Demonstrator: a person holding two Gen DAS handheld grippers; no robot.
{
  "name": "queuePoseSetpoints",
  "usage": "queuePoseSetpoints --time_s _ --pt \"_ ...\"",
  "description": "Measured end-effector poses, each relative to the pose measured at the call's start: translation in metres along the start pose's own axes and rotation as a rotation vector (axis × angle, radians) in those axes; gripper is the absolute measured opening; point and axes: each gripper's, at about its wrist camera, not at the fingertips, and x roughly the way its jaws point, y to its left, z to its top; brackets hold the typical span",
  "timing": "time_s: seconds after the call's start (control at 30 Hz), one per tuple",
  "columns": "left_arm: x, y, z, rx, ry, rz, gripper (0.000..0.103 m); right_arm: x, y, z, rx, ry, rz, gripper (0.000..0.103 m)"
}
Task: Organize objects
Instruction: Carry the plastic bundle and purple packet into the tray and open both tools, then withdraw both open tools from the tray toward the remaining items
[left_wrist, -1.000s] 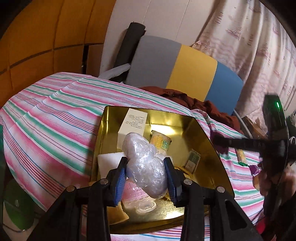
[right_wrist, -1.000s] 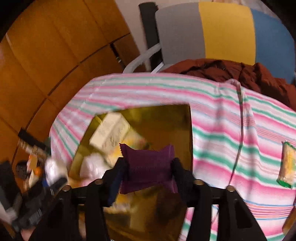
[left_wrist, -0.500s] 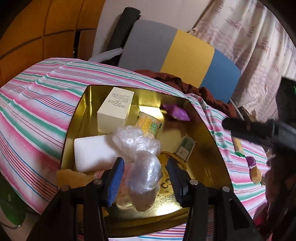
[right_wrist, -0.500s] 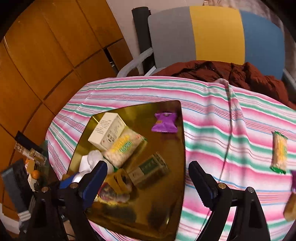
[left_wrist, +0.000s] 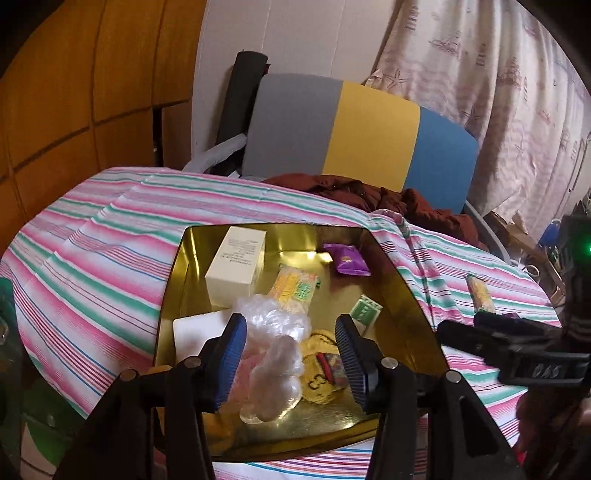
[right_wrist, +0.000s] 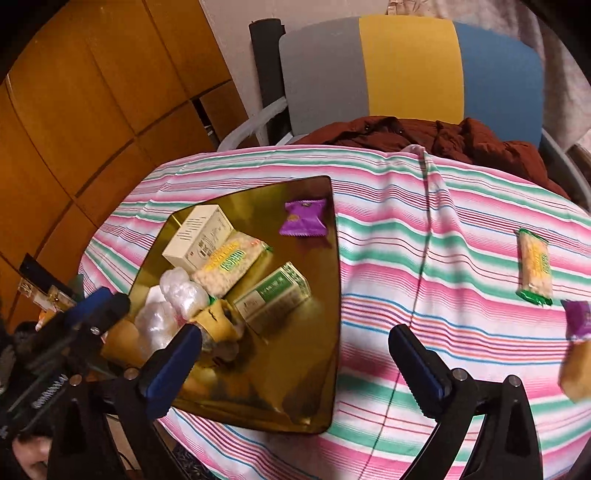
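Left wrist view: clear plastic bundle (left_wrist: 275, 354) released a second ago, now lying in gold tray (left_wrist: 399, 295); left gripper (left_wrist: 290, 350) spread open. Right gripper (right_wrist: 295, 350) open too, purple packet (right_wrist: 304, 218) dropped in tray's far corner beside white box (right_wrist: 199, 236).

1. The desk (right_wrist: 424, 258) is covered by a cloth striped in pink, green and white.
2. A gold tray (right_wrist: 295, 387) lies on the cloth at about 9 o'clock in the right wrist view.
3. A green-edged snack bar (right_wrist: 533, 267) lies on the bare cloth at 3 o'clock, well apart from the tray.
4. A purple packet (right_wrist: 580, 319) and a yellowish packet (right_wrist: 576, 373) lie just below the bar, at the right edge.
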Motion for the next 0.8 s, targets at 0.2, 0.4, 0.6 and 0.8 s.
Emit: queuePoseSetpoints --time_s 0.2,0.4,0.6,0.8 --pt "-0.013 -0.023 -0.001 0.08 -0.03 0.003 0.051 -0.01 -0.003 -0.012 -0.001 -0.018 -0.027 0.103" --pt "-0.016 -0.037 -0.007 0.114 -0.021 -0.007 0.051 -0.021 -0.006 -0.016 -0.004 -0.057 -0.056 0.103" --pt "-0.017 -0.052 -0.013 0.156 -0.014 -0.012 0.051 -0.027 -0.006 -0.02 -0.035 -0.093 -0.124 0.103" --pt "-0.016 -0.064 -0.016 0.192 -0.006 -0.019 0.051 -0.03 -0.013 -0.023 -0.033 -0.108 -0.157 0.103"
